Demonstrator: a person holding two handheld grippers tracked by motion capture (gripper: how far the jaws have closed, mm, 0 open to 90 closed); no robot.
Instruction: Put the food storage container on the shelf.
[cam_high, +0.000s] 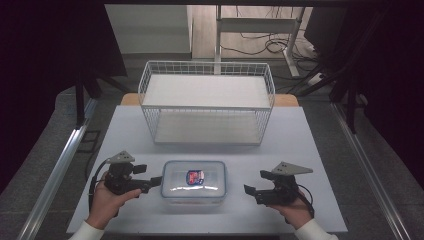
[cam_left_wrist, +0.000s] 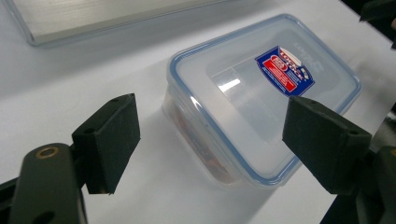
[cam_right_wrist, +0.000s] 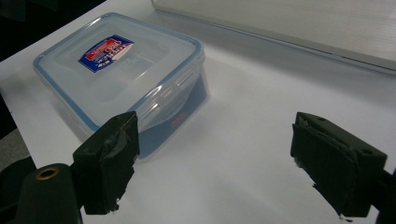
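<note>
A clear plastic food container (cam_high: 194, 185) with a blue-rimmed snap lid and a red-and-blue label lies flat at the front middle of the white table (cam_high: 300, 150). My left gripper (cam_high: 155, 182) is held level just left of it, with its tips close to the container's left wall. In the left gripper view the left gripper (cam_left_wrist: 217, 140) is open, and the container (cam_left_wrist: 261, 102) lies ahead with its near corner between the pads, untouched. My right gripper (cam_high: 256, 182) hovers a short way right of the box. The right gripper (cam_right_wrist: 233, 158) is open and holds nothing, with the container (cam_right_wrist: 126, 70) off to its left.
A white wire two-tier shelf basket (cam_high: 207, 102) stands at the back middle of the table. Bare tabletop lies between it and the container. Metal rails run along both sides of the table, and a desk frame with cables stands on the floor beyond.
</note>
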